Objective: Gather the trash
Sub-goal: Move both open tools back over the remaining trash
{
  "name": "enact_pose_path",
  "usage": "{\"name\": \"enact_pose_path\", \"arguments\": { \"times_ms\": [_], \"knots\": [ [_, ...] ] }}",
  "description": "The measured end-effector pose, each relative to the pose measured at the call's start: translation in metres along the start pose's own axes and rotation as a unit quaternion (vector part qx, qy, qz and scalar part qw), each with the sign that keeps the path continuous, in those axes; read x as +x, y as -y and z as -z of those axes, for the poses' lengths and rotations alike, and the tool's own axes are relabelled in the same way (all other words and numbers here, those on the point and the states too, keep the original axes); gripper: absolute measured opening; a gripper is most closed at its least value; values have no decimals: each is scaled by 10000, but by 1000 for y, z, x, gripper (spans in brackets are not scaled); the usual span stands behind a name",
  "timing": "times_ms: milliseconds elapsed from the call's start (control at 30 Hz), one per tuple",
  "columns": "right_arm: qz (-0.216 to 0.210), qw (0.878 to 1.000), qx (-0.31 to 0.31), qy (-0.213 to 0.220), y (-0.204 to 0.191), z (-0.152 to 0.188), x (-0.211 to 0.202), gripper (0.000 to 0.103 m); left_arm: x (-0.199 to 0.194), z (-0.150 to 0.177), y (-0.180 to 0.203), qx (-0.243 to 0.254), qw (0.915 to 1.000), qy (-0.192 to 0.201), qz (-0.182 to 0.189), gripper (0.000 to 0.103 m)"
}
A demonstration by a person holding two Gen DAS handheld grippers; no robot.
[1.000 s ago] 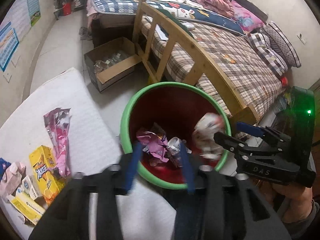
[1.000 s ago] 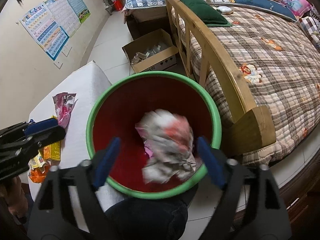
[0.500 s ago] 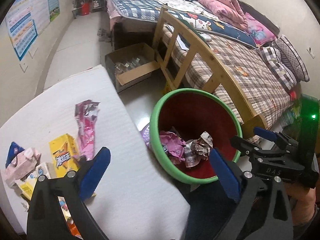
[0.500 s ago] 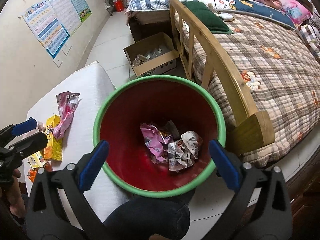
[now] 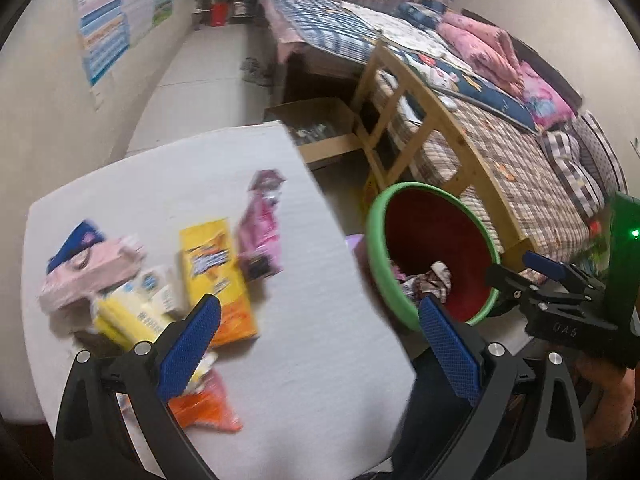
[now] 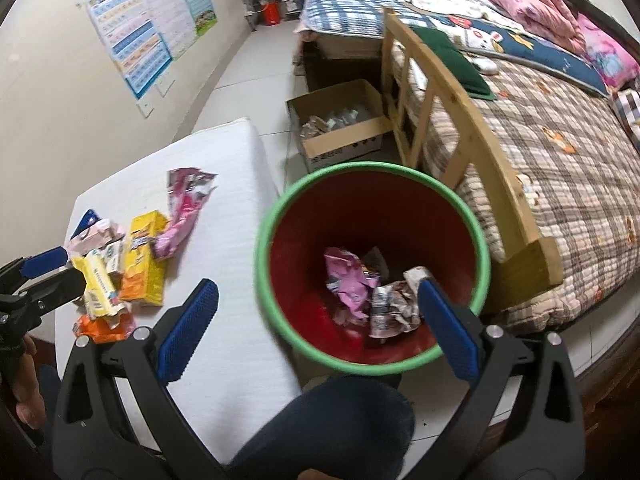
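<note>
While both hands hold tongs spread wide and empty, the left tongs (image 5: 316,340) hang over a white counter (image 5: 320,380) and the right tongs (image 6: 316,328) hang over a red bin with a green rim (image 6: 280,320) just beside it. Inside the bin lie a crumpled pink wrapper (image 6: 346,278) and a crumpled paper wad (image 6: 394,306), so some trash appears collected. More waits on the counter: a long pink wrapper (image 5: 262,226), a yellow-orange box (image 5: 218,276), a yellow carton (image 5: 128,320), a pale pink pack (image 5: 94,276) and an orange packet (image 5: 204,410), clustered near the left tongs. Judging by this, less than half the job looks done.
</note>
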State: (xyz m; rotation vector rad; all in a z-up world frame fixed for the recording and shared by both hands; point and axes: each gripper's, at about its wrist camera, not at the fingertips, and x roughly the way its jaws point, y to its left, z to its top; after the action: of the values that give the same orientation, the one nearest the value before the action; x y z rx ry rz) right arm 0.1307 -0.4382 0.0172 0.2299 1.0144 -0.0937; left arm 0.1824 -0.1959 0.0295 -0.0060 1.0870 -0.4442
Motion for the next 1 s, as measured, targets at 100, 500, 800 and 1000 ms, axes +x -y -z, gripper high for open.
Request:
{"name": "enact_pose_path", "arguments": {
  "times_ms": [100, 500, 800, 1000],
  "knots": [
    [-76, 9999, -150, -1, -20, 1, -1, 98, -11, 14, -24, -227, 9997, 32, -117, 95],
    [-359, 9961, -800, -78, -104, 5, 5, 98, -50, 55, -108, -869, 9937, 274, -651, 95],
    [-73, 9948, -1012, 5, -144, 4, 4, 98, -71, 75, -148, -1102, 9908, 294, -728, 95],
    [-265, 9942, -1021, -225, -155, 7, 9, 98, -86, 80, -170, -1339, 9862, 477, -853, 95]
  ]
}}
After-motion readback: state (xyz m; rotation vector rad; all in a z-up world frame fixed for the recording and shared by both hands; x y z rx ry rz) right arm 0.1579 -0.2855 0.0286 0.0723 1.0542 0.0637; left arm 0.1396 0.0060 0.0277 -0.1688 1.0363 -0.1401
